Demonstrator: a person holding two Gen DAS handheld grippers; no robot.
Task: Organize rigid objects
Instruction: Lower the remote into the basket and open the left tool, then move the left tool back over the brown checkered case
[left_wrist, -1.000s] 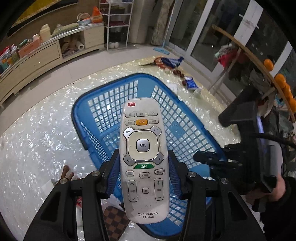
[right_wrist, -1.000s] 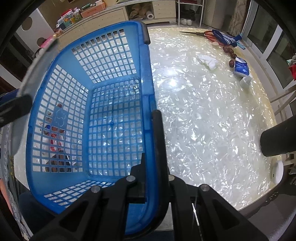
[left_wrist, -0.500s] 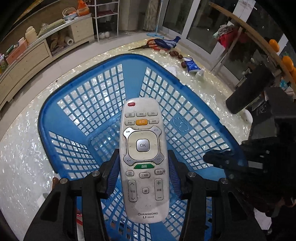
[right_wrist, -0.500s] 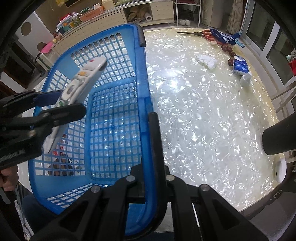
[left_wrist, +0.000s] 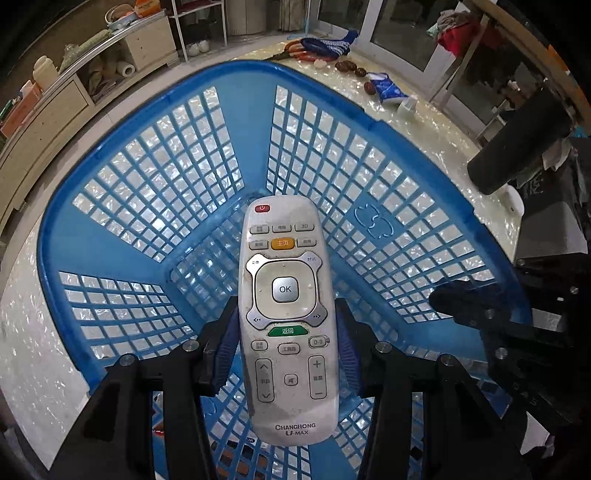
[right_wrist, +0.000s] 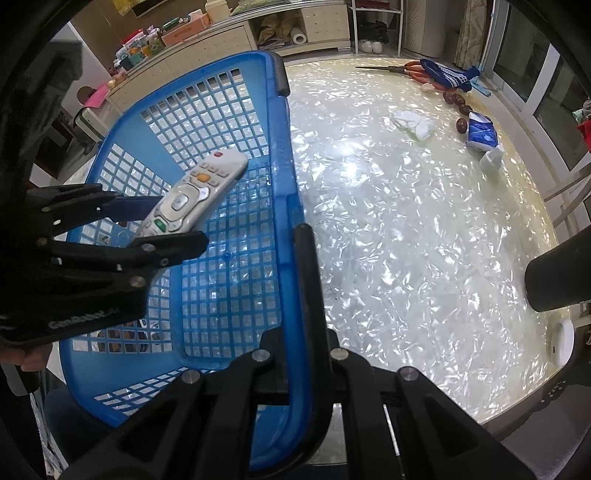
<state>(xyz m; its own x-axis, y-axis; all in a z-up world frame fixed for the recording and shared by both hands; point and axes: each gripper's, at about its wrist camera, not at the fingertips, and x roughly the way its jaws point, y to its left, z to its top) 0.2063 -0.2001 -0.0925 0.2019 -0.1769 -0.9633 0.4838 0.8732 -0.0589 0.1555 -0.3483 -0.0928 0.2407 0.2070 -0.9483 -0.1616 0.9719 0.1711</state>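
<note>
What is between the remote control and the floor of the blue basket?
Nothing: the remote control, gripped by the left gripper, hangs over the bare mesh floor of the blue basket. The right wrist view shows it.

The white button-covered remote control (left_wrist: 287, 317) is hiding part of the blue plastic lattice basket's (left_wrist: 110, 236) floor. The right gripper's fingertips (right_wrist: 303, 295) are sitting behind the basket's black handle (right_wrist: 306, 280). Small dark items under the basket mesh (right_wrist: 125, 343) are staying unidentifiable.

One basket (left_wrist: 236, 96), one remote (left_wrist: 286, 314), two grippers, left (right_wrist: 155, 221) and right (right_wrist: 301, 332). At the table's far edge, three or four brown nuts (right_wrist: 458, 107), hard to count, one blue packet (right_wrist: 480, 133).
</note>
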